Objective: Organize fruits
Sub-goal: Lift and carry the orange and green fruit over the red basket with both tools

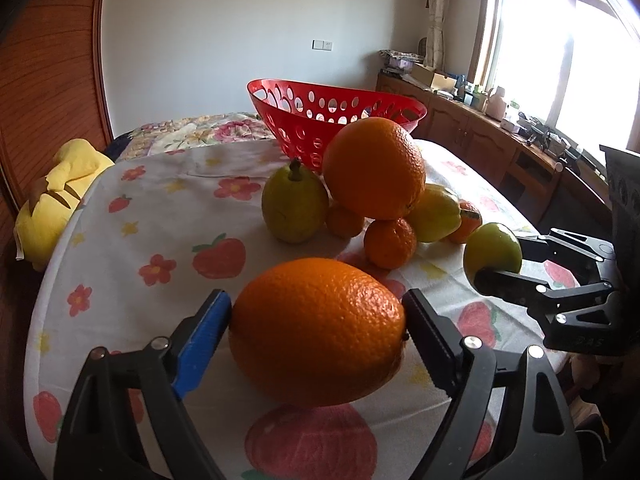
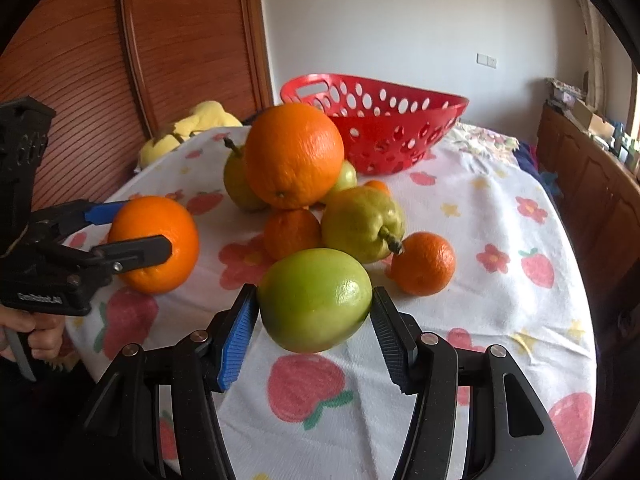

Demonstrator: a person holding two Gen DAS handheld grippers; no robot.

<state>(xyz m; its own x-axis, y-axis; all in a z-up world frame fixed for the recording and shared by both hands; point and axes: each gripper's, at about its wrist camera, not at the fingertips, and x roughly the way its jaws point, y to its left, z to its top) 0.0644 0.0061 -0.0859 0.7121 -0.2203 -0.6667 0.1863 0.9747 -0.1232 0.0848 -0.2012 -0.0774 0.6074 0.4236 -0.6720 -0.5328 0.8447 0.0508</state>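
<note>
Only right view shows hand [image 2: 38, 330]; left gripper [image 1: 318, 322] pinching orange [image 1: 318, 330], right gripper [image 2: 314, 312] pinching green apple [image 2: 315, 300].

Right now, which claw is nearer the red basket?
Hard to call; neither is close. The left claw grips an orange, the right claw a green apple, both on the near side of the fruit pile from the basket.

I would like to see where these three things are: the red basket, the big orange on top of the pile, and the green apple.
red basket [image 2: 424, 120], right wrist view, on its perforated side wall.
big orange [image 2: 294, 156], right wrist view, on its front peel.
green apple [image 2: 314, 300], right wrist view, on its front skin.
</note>
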